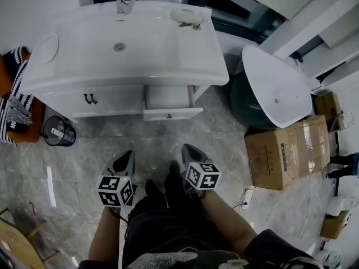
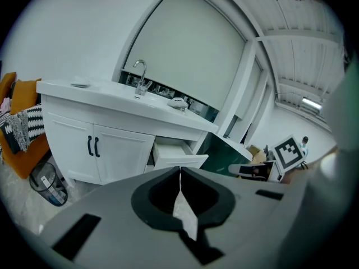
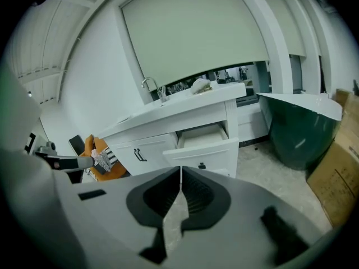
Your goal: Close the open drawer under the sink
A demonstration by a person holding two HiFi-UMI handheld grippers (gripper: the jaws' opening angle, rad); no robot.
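Hanging low over the tiled floor (image 1: 140,142), both tools are held side by side and aimed at the white cabinet ahead. The left gripper (image 1: 127,157) is seen with its jaws pressed together at the tips, nothing pinched between them. The right gripper (image 1: 188,149) is likewise clamped tight and empty. Ahead of them, well apart from both tips, the drawer (image 1: 172,114) is found pulled out from under the right part of the sink (image 1: 168,49), its pale inside exposed and a small dark knob shown on its front panel. To its left, two cabinet doors (image 1: 112,101) with black handles are shut. A faucet (image 1: 120,1) is mounted at the back edge of the sink. A small black bin (image 1: 58,132) is set on the floor at the cabinet's left corner, just beside an orange chair (image 1: 35,119) draped with striped cloth. Off to the right, a white basin (image 1: 277,88) is propped on a dark green tub (image 1: 244,110), and a cardboard box (image 1: 286,150) is parked just in front of it.
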